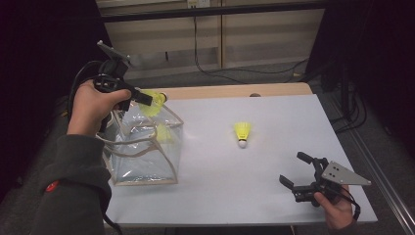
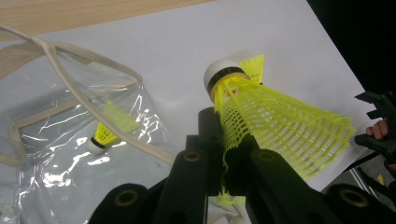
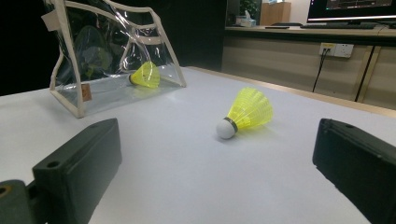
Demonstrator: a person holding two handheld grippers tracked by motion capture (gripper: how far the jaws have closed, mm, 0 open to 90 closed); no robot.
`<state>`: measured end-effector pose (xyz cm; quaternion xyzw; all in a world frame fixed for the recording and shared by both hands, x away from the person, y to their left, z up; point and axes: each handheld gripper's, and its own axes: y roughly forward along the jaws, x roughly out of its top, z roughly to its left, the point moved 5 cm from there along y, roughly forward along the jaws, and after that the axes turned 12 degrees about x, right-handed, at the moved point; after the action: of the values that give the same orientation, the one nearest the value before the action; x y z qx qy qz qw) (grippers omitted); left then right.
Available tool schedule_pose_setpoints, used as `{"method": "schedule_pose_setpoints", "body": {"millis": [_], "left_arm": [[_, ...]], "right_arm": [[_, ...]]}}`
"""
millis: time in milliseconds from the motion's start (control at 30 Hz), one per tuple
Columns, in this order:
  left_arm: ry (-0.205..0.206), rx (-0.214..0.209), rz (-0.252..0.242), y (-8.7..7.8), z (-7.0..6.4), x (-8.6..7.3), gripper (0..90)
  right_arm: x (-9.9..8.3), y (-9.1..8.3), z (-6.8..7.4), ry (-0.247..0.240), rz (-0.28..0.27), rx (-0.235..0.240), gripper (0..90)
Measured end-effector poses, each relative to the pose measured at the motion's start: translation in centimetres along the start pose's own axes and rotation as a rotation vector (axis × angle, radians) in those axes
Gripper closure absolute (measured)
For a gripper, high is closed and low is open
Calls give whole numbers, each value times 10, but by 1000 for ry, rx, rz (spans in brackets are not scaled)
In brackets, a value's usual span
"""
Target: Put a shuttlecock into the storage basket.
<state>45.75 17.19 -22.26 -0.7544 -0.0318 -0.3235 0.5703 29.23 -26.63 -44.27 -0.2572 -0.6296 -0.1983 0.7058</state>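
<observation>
My left gripper (image 1: 147, 99) hovers over the open top of a clear plastic bag (image 1: 142, 164) with beige trim, shut on the skirt of a yellow shuttlecock (image 1: 155, 99). In the left gripper view the held shuttlecock (image 2: 280, 123) points its white cork away, above the bag (image 2: 51, 158). A second shuttlecock (image 1: 164, 133) lies inside the bag. A third shuttlecock (image 1: 242, 133) lies on the white table, cork toward me. My right gripper (image 1: 292, 168) stands open near the front right, aimed at that third shuttlecock (image 3: 245, 112) with nothing between its jaws.
The white tabletop (image 1: 274, 112) ends in a wooden strip at the back. Cables run on the floor beyond it. In the right gripper view the bag (image 3: 93, 51) stands at the far left with its shuttlecock (image 3: 145, 74) inside.
</observation>
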Motion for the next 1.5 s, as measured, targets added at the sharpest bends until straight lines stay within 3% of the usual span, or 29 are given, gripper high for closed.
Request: {"method": "schedule_pose_setpoints", "body": {"millis": [867, 1500], "left_arm": [[-91, 96, -2, -4, 41, -14, 882], [-144, 149, -9, 0, 55, -19, 881]], "right_arm": [[0, 1, 0, 2, 1, 0, 10], [0, 1, 1, 4, 1, 1, 10]]}}
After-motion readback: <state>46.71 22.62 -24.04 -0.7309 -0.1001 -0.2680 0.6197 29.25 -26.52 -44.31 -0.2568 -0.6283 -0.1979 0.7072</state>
